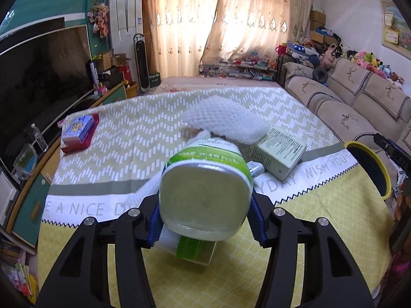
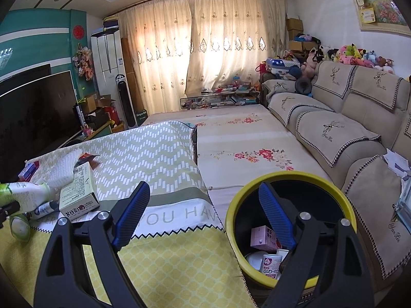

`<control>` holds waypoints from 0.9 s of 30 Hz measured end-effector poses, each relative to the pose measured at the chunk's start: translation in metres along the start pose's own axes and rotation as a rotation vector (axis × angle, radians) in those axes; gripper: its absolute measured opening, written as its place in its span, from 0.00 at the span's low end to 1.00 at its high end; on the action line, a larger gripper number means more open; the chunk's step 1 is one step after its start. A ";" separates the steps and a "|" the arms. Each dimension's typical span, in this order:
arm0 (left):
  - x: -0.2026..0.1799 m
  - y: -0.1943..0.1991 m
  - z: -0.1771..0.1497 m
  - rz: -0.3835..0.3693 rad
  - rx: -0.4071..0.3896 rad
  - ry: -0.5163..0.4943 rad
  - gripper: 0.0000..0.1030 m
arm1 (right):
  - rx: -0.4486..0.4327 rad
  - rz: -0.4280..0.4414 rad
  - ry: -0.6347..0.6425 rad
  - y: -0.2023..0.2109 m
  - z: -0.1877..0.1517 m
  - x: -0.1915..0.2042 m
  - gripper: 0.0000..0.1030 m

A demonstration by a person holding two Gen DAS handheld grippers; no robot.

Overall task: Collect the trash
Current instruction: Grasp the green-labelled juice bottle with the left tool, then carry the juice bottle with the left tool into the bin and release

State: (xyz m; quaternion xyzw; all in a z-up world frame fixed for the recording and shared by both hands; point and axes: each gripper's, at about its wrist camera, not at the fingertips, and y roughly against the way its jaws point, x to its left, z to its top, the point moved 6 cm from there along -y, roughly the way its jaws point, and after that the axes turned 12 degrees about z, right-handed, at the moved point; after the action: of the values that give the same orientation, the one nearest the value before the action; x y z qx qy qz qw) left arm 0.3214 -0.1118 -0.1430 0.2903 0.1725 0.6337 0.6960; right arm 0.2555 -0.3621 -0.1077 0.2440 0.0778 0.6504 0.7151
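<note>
My left gripper is shut on a white bottle with a green label, its base toward the camera, held just above the tablecloth; it also shows in the right wrist view. Behind it lie a pale carton, a sheet of white foam wrap and a small tube. My right gripper is open and empty, over the table's right edge beside the yellow-rimmed black bin. The bin holds a pink box and a white Co-Q10 bottle.
A red and blue box lies at the table's far left. The bin's rim shows at the right in the left wrist view. A beige sofa runs along the right, a TV along the left.
</note>
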 end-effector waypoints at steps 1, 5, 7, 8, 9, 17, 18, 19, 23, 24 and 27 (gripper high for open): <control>0.000 0.004 0.002 0.002 -0.014 -0.002 0.51 | 0.001 0.000 0.002 0.000 0.000 0.000 0.80; -0.001 0.021 0.013 0.009 -0.068 -0.004 0.49 | 0.002 0.001 0.001 -0.001 -0.001 0.000 0.80; -0.002 0.030 0.020 0.017 -0.098 -0.007 0.49 | 0.000 0.002 0.000 -0.001 -0.001 0.001 0.80; -0.002 0.035 0.023 0.019 -0.113 -0.006 0.49 | 0.001 0.002 0.001 -0.001 -0.001 0.001 0.80; -0.003 0.037 0.025 0.020 -0.124 -0.007 0.49 | 0.002 0.002 0.002 -0.001 -0.002 0.002 0.80; -0.006 0.051 0.040 0.007 -0.173 0.014 0.49 | 0.001 0.008 -0.008 -0.001 -0.001 0.002 0.80; -0.008 0.054 0.042 0.005 -0.180 0.013 0.49 | -0.005 0.008 -0.012 0.000 0.000 0.001 0.80; -0.010 0.057 0.044 0.003 -0.190 0.008 0.49 | -0.011 0.009 -0.015 0.001 0.000 0.001 0.80; -0.020 0.070 0.051 -0.012 -0.220 -0.007 0.49 | -0.030 0.018 -0.017 0.006 0.001 0.001 0.80; -0.023 0.074 0.053 -0.020 -0.225 -0.011 0.49 | -0.030 0.023 -0.020 0.007 0.001 0.002 0.80; -0.032 0.082 0.059 -0.038 -0.234 -0.017 0.49 | -0.022 0.033 -0.029 0.013 0.000 -0.003 0.80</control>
State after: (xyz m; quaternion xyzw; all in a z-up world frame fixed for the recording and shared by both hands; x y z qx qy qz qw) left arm 0.2889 -0.1517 -0.0500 0.2090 0.0970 0.6336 0.7385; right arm 0.2440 -0.3648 -0.1023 0.2470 0.0562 0.6593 0.7079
